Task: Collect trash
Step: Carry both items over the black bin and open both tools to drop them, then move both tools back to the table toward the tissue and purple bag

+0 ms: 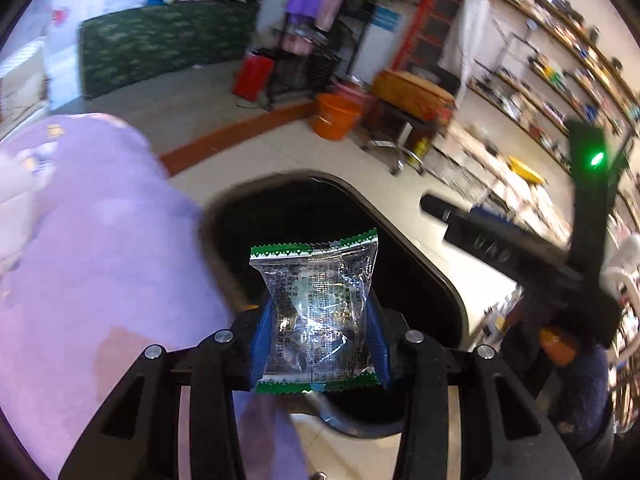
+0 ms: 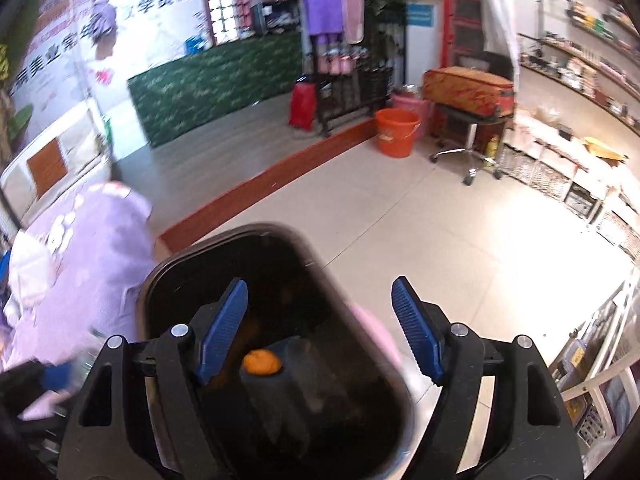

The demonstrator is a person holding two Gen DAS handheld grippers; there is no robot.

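Directly above the open black bin (image 1: 424, 248), the left gripper (image 1: 318, 340) clamps a clear, green-edged wrapper (image 1: 316, 312) between its blue jaws. Beside it, the right gripper (image 2: 320, 328) hangs over the same bin (image 2: 160, 276), jaws spread and empty.

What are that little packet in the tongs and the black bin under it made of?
The packet looks like thin clear plastic film: glossy, crinkled, see-through, with green zigzag-sealed ends. The bin seems to be hard black plastic, with a smooth, slightly shiny rim, though blur leaves that uncertain.
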